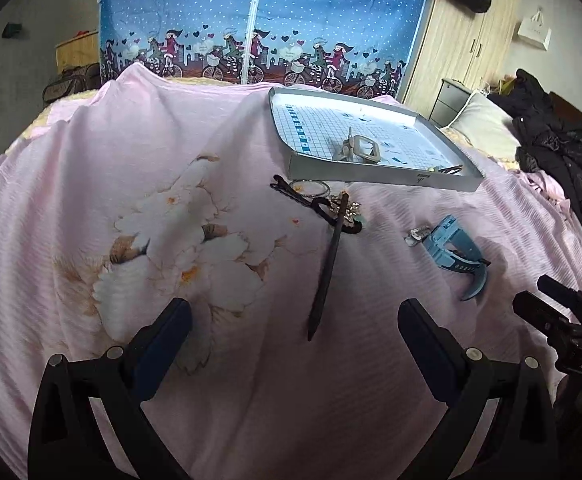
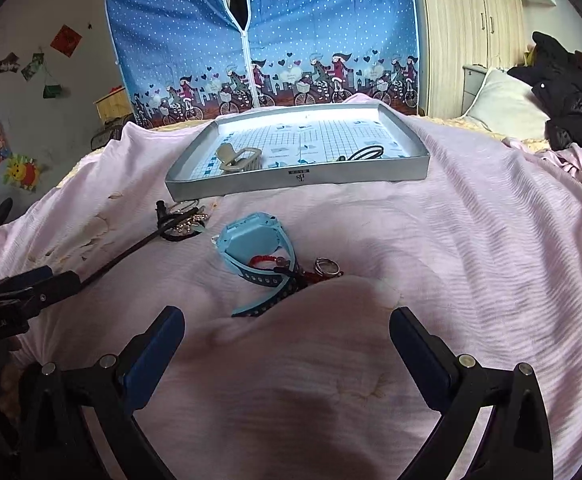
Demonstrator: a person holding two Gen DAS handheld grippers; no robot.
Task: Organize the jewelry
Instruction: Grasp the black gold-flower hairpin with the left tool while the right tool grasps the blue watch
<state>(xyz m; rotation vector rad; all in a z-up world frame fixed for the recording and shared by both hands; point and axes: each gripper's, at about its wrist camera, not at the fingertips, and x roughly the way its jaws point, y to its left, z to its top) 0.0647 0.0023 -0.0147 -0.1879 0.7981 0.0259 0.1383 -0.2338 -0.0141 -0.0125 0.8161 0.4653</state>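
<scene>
Left gripper (image 1: 294, 322) and right gripper (image 2: 287, 330): jaws spread wide, empty, above the bed (image 2: 471, 240). Blue watch (image 2: 251, 242) lies near the tray (image 2: 291, 178).

The small pile (image 1: 331, 206) below the tray (image 1: 375, 178) is too tangled to identify piece by piece. A bedspread fold (image 2: 331, 304) hides the watch strap (image 2: 267, 300) end. The tray wall partly conceals the black loop (image 2: 365, 153).
</scene>
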